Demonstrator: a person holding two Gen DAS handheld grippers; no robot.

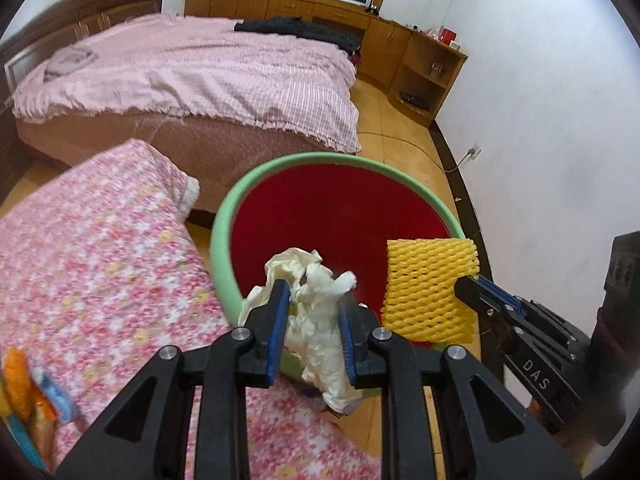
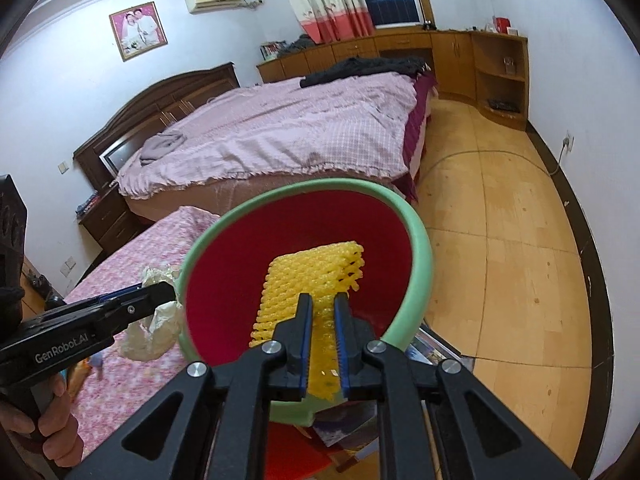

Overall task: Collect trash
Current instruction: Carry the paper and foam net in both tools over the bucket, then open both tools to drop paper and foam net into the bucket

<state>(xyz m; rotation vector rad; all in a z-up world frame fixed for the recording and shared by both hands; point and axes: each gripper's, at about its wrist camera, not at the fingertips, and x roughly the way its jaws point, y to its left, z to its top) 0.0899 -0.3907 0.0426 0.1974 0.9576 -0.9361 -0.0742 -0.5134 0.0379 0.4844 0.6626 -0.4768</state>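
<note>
A round bin with a green rim (image 1: 228, 216) (image 2: 424, 248) and red inside stands beside the flowered bed. My left gripper (image 1: 316, 300) is shut on a crumpled cream tissue (image 1: 316, 320) and holds it over the bin's near rim; the tissue also shows in the right wrist view (image 2: 156, 324). My right gripper (image 2: 323, 312) is shut on a yellow foam fruit net (image 2: 312, 280) held over the bin's opening. In the left wrist view the net (image 1: 428, 288) hangs at the bin's right side from the right gripper (image 1: 466, 286).
A pink flowered mattress (image 1: 100, 272) lies left of the bin, with colourful wrappers (image 1: 28, 396) at its near edge. A large pink bed (image 1: 200, 76) fills the background. Wooden cabinets (image 1: 400, 48) line the far wall. Magazines (image 2: 432, 352) lie on the floor under the bin.
</note>
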